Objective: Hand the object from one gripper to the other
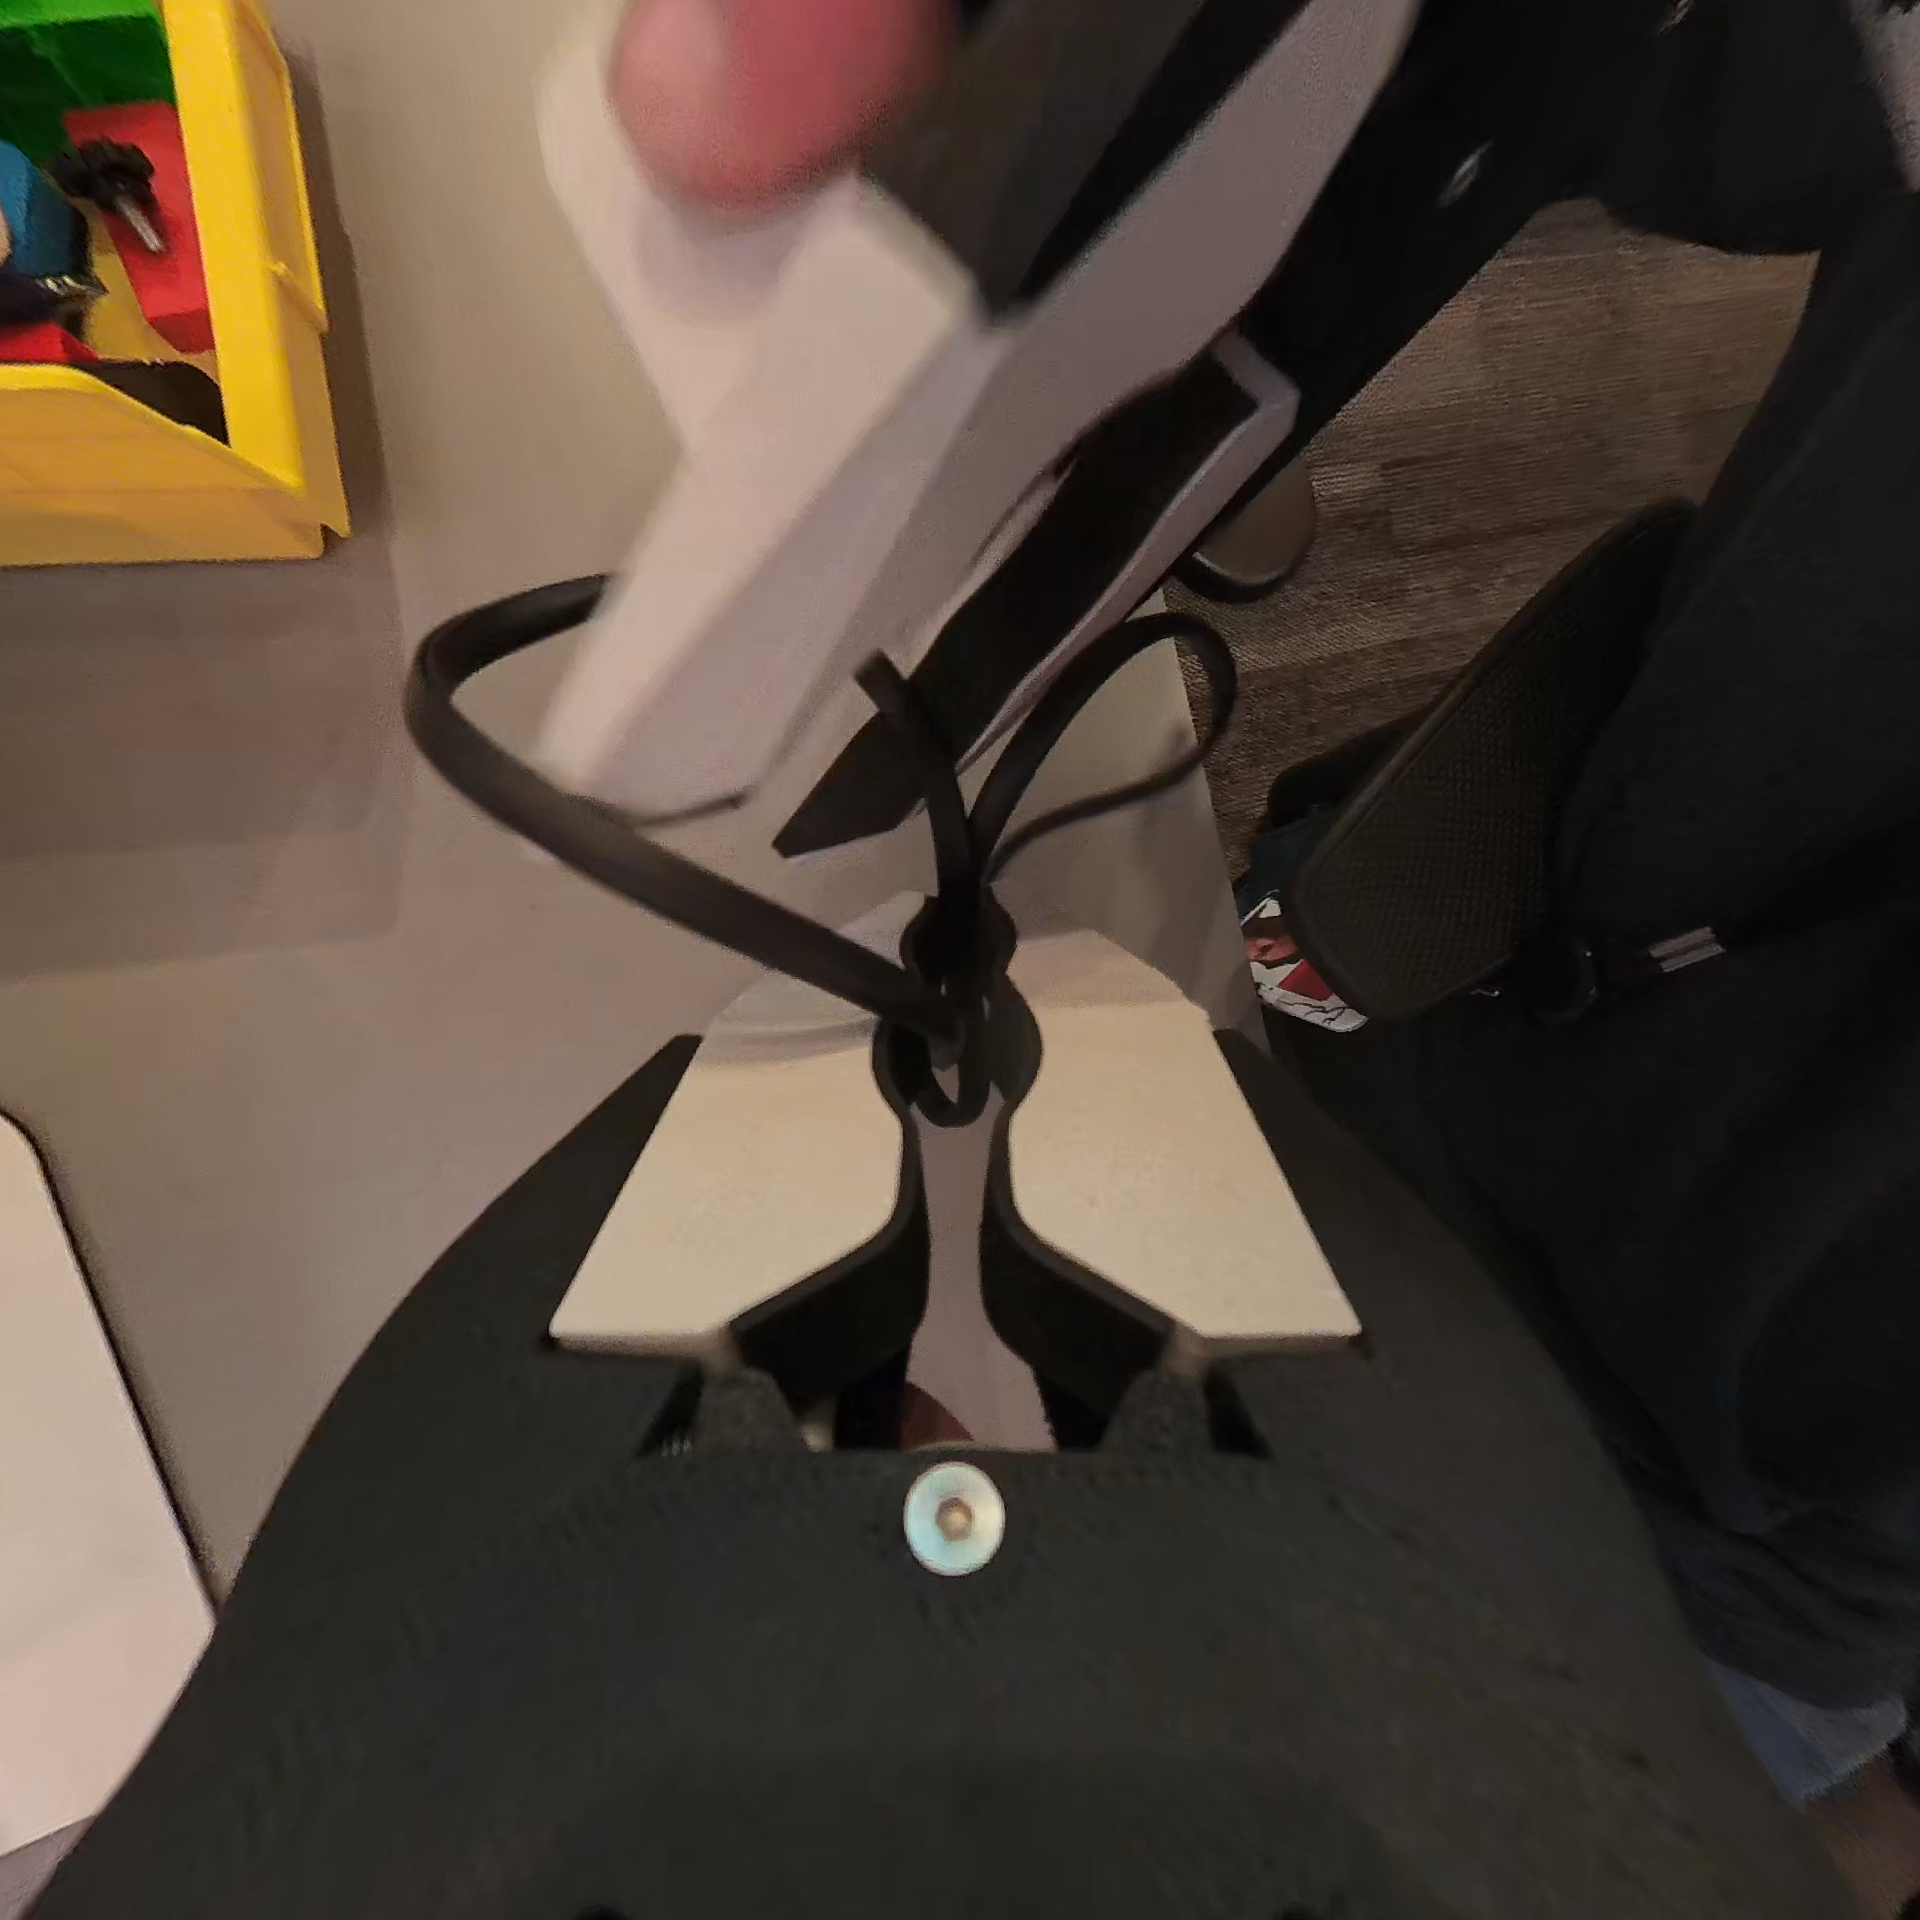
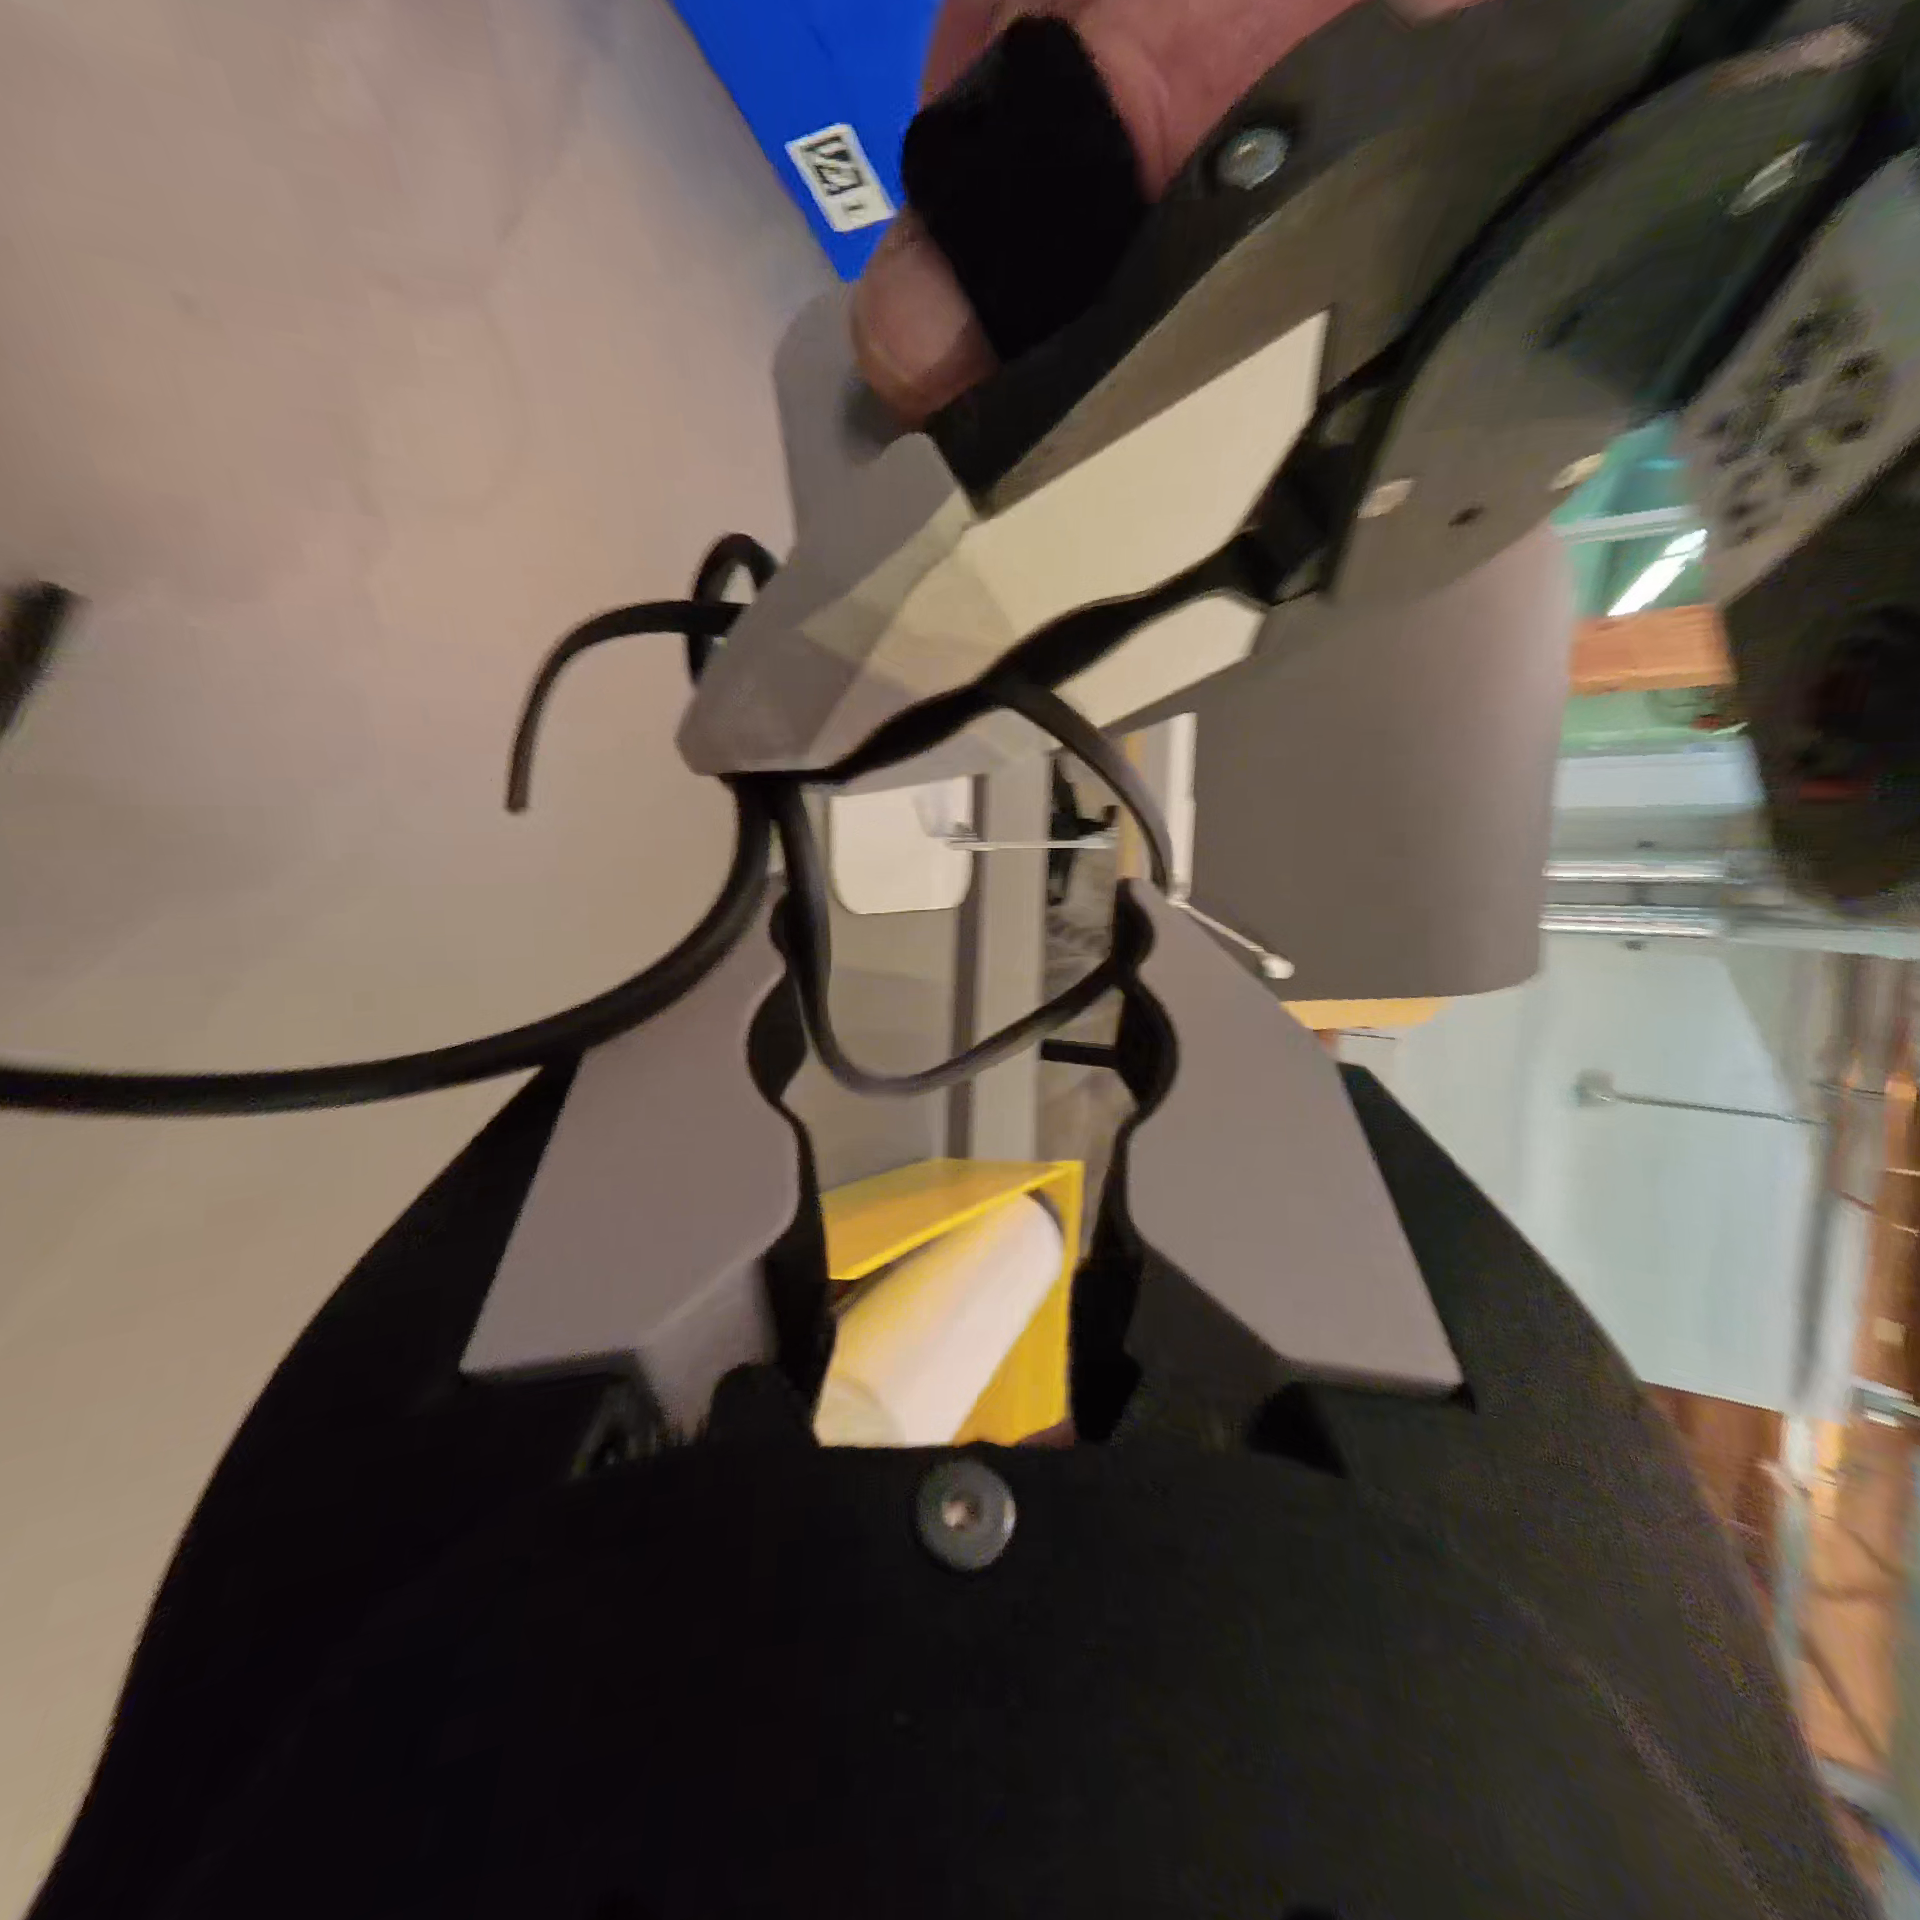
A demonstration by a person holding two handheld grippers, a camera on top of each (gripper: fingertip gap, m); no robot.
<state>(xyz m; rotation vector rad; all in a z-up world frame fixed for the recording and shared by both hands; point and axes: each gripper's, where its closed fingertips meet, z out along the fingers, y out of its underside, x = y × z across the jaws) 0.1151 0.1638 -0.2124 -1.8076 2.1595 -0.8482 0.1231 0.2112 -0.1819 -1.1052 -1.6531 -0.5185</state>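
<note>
The left gripper had its jaws pressed together on a knotted bundle of black cable, pinching the knot right at the tips, with loops of it springing out toward ten o'clock and one o'clock in the left wrist view. The right gripper came in with its jaws spread, and a low loop of that same cable hung in the gap between them; whether either of its fingers was touching the cable could not be told. In the right wrist view the left gripper showed at one o'clock, clamped on the bundle just above the open jaws. A yellow bin sat on the pale table at ten o'clock in the left view. Judged from this, the handover was about midway: the two grippers had met and the cable was lined up, but the right had yet to close and the left had yet to let go.
</note>
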